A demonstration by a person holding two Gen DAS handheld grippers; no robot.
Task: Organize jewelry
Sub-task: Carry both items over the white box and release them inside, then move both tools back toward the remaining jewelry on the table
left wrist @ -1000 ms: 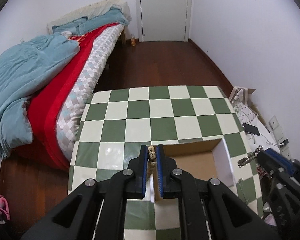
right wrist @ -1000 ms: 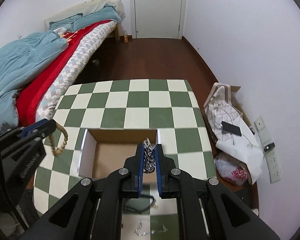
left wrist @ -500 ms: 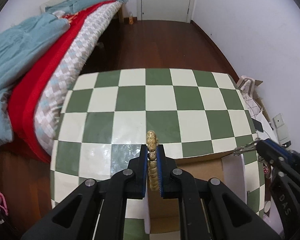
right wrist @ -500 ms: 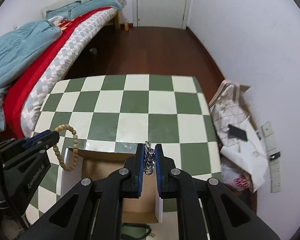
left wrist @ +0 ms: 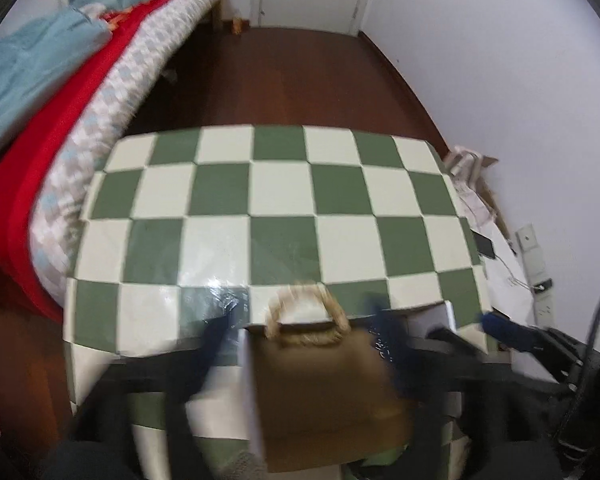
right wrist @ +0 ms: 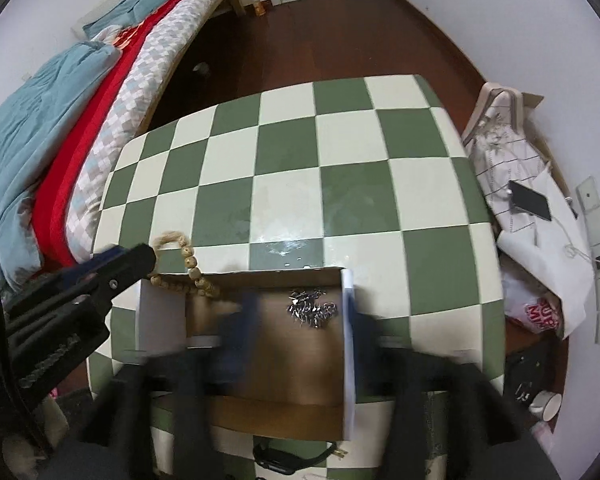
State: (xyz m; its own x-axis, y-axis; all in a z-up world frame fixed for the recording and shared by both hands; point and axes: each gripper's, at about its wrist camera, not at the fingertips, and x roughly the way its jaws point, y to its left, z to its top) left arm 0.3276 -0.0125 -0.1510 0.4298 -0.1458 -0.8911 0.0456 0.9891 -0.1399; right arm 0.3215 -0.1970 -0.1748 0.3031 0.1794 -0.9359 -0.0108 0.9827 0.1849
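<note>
The room held a bed (right wrist: 100,92) on dark wood floor; a checkered table (right wrist: 300,160) carried an open cardboard box (right wrist: 268,344). The silver chain (right wrist: 311,307) already lay inside; the wooden bead bracelet (right wrist: 188,270) draped its far-left rim. Both the left gripper (left wrist: 300,336) and right gripper (right wrist: 300,320) stood open, empty; a black band at the table's near edge looked left.

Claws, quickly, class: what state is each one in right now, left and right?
Left claw: open, holding nothing; the bead bracelet lies at the box rim.
Right claw: open, holding nothing; the silver chain lies in the box.
</note>
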